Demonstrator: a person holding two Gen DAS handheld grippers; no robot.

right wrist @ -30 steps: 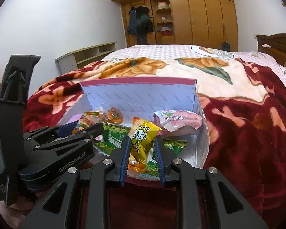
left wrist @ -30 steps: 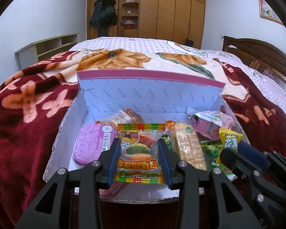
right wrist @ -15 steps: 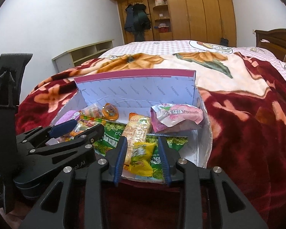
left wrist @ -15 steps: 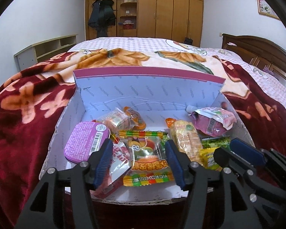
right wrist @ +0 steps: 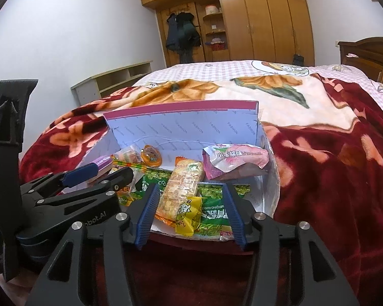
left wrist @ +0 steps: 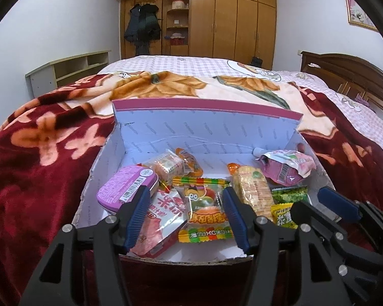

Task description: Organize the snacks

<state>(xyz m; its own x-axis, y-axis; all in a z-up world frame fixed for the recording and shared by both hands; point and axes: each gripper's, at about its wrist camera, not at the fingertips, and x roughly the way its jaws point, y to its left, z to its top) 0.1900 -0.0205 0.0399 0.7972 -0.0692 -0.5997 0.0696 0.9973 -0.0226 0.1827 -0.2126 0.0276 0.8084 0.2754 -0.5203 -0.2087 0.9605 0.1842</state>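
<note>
Now both tongs gape; snacks fill box (left wrist: 166, 132).

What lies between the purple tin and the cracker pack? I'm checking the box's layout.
In the left wrist view, a red-white packet and gummy bag lie between purple tin and cracker pack.

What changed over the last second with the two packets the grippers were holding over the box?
Both were let go. The left gripper opened and the gummy packet now lies in the box beside the red-and-white packet. The right gripper opened and the small yellow packet dropped onto the green pea bag. Purple tin, cracker pack and pink pouch stayed put.
</note>
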